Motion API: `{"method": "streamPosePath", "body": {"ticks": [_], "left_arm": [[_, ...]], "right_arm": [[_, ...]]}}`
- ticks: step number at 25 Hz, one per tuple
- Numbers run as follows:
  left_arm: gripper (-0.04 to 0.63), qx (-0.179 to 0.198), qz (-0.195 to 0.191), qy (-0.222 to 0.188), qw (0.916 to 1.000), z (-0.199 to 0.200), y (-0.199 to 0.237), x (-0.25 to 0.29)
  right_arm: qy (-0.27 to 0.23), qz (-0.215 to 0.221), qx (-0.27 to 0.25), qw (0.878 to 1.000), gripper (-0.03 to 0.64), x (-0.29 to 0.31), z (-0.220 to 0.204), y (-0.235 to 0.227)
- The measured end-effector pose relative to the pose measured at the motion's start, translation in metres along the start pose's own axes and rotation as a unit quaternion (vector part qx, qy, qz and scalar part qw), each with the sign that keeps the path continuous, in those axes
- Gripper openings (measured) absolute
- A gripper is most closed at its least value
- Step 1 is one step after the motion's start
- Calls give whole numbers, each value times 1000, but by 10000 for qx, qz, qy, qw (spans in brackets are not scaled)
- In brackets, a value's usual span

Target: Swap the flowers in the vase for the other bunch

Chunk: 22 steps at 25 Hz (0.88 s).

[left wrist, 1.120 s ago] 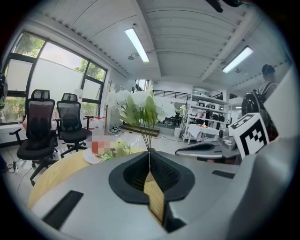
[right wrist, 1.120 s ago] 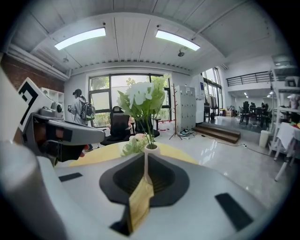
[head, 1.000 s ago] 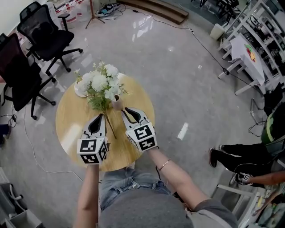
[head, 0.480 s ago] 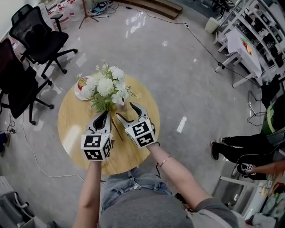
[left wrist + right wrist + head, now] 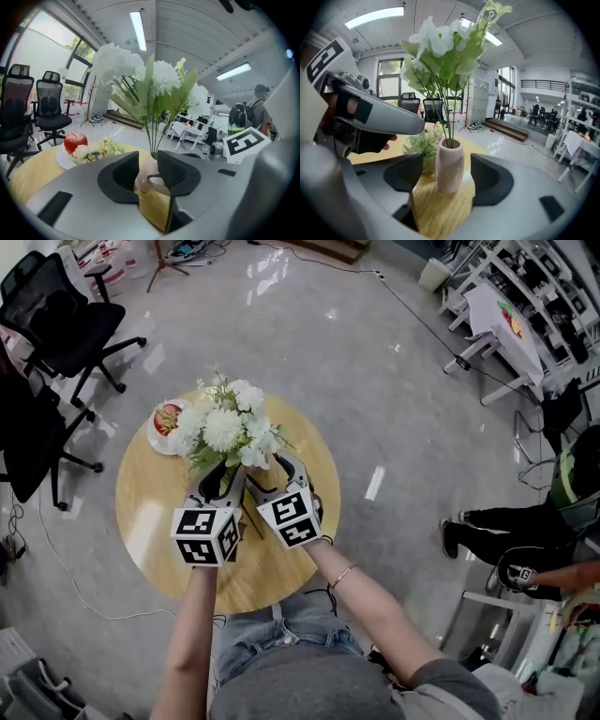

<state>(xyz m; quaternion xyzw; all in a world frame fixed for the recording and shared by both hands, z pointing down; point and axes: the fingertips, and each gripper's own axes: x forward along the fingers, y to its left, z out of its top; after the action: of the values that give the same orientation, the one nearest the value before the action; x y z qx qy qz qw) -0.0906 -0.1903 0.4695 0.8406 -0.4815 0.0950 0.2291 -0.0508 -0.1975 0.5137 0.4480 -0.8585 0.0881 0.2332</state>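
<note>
A pale pink vase (image 5: pixel 449 164) stands on the round wooden table (image 5: pixel 150 521) with a bunch of white flowers (image 5: pixel 225 423) in it. My right gripper (image 5: pixel 446 174) is open wide, its jaws on either side of the vase and clear of it. My left gripper (image 5: pixel 147 171) comes in beside it from the left, and its jaws are opening. The vase (image 5: pixel 145 176) shows in their narrow gap, with the stems rising just behind. The other bunch (image 5: pixel 96 151) lies on a white plate (image 5: pixel 62 160) next to a red apple (image 5: pixel 75 140).
The plate (image 5: pixel 157 432) sits at the table's far left edge. Black office chairs (image 5: pixel 56 315) stand on the grey floor to the left. A seated person's legs (image 5: pixel 506 531) are at the right, with white shelving (image 5: pixel 525 306) behind.
Both grippers have moved forward to the vase, under the blooms. The right jaws went from nearly shut to wide open. The left jaws have started to part.
</note>
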Motion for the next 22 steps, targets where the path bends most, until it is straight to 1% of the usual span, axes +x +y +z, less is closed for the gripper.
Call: {"method": "streamPosePath", "body": {"ticks": [3,6,14,18,22], "left_arm": [[140,-50,-168,114,9998,2,0,15],[163,-96,-338,252,9991,4,-3,30],[163,-181,-478,155,9986,9,-5,46],[156,-111,-678,157,9975,11,-9,46],[146,90,-808,219,9964,14,-16,48]], "right_arm": [[57,-202,-174,9996,302,4,5,-6],[77,-260,-186,9995,301,9,5,-9],[109,-347,-58,9993,301,16,-7,-14],[102,-161,-128,9997,301,18,-8,-9],[98,26,-256,9996,301,17,-10,-10]]}}
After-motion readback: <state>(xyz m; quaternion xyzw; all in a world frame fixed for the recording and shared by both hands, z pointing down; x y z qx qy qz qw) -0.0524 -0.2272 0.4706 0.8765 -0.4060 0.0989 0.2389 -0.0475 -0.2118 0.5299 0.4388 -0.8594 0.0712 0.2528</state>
